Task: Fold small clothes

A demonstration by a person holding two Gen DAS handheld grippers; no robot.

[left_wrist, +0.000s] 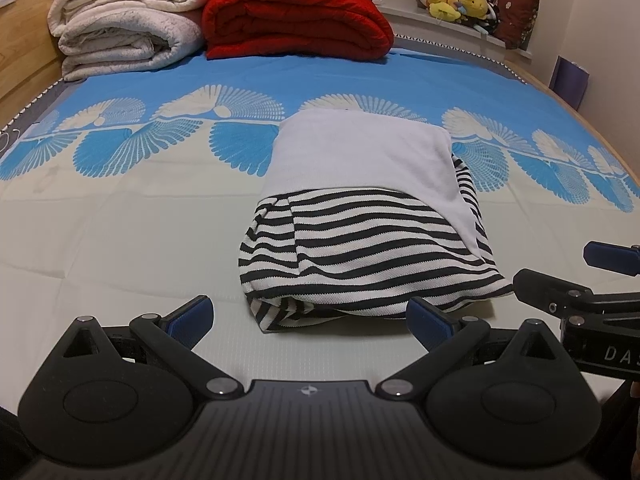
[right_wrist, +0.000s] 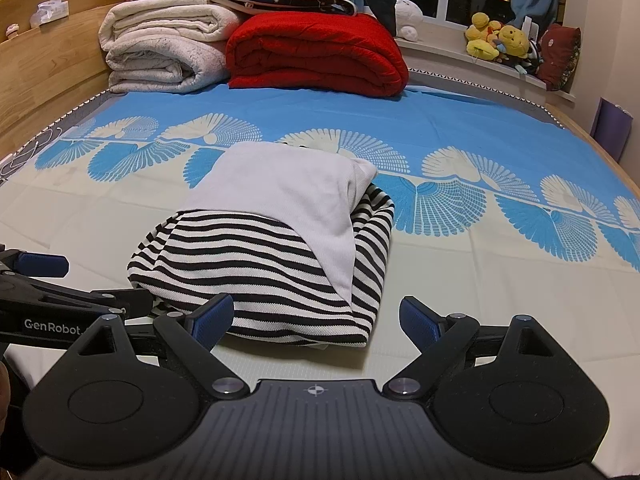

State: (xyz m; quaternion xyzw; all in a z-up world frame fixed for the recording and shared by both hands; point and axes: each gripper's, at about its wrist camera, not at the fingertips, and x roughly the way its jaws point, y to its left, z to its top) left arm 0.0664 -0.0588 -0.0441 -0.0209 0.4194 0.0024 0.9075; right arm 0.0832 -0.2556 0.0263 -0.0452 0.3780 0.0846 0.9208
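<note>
Both grippers are seen hovering low over the bed sheet (left_wrist: 120, 220), side by side and near one another. The left gripper (left_wrist: 310, 318) is held with its fingers spread wide, nothing caught between the blue pads (left_wrist: 192, 316). The right gripper (right_wrist: 316, 318) is likewise held wide apart, its blue pads (right_wrist: 420, 322) bare and gripping nothing.

The folded garment (left_wrist: 360, 240) is found lying flat on the sheet, just ahead of both sets of fingertips. A black-and-white striped part is shown underneath, with a plain white panel (left_wrist: 360, 156) laid over its far half and running down one side. From the left wrist view, the garment's near edge is placed between the two spread fingers, shifted toward the right-hand finger, whose pad appears just at the hem; whether it touches cannot be told. From the right wrist view, the garment (right_wrist: 280, 264) is placed ahead of the left-hand finger and the gap, with that finger's tip seen against the striped hem.

In the left wrist view the right gripper's fingers (left_wrist: 608, 258) are seen entering from the right edge, beside the garment's near corner. In the right wrist view the left gripper's finger (right_wrist: 40, 265) is seen at the left edge.

Well beyond the fingers, a folded red blanket (left_wrist: 296, 20) and stacked cream blankets (left_wrist: 128, 20) are set at the far end of the bed, touching each other.
</note>
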